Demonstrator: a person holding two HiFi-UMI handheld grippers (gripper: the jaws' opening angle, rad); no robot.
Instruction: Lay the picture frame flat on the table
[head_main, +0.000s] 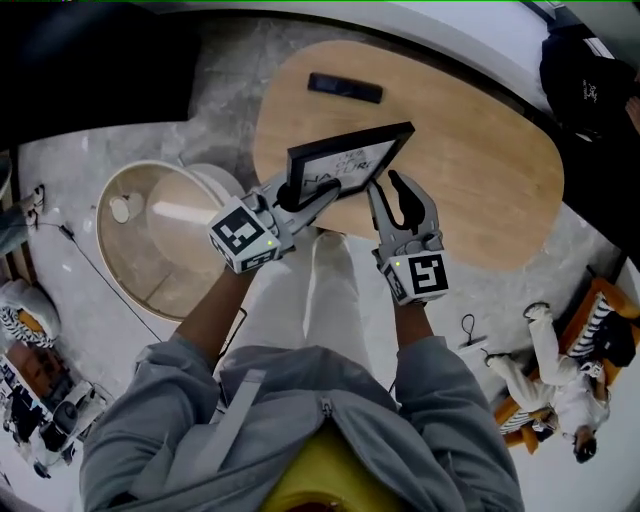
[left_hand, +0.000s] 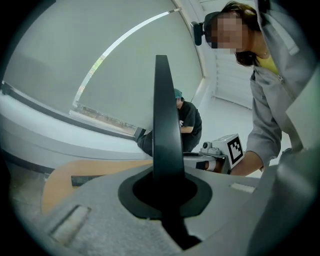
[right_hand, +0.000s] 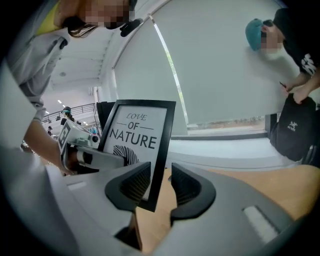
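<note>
A black picture frame (head_main: 350, 160) with a white print reading "LOVE OF NATURE" stands tilted on the oval wooden table (head_main: 480, 170), near its front edge. My left gripper (head_main: 300, 195) is shut on the frame's left edge. In the left gripper view that edge (left_hand: 161, 115) rises straight up from between the jaws (left_hand: 162, 185). My right gripper (head_main: 388, 190) is open at the frame's right lower corner. In the right gripper view the frame (right_hand: 137, 135) has its corner between the pads (right_hand: 159, 185) with a gap beside it, and the left gripper (right_hand: 82, 150) holds the far side.
A flat black bar (head_main: 345, 87) lies at the table's far side. A round beige tub (head_main: 160, 230) stands on the floor left of the table. A person with a black backpack (right_hand: 295, 130) is at the table's far right. Soft toys (head_main: 555, 375) lie on the floor.
</note>
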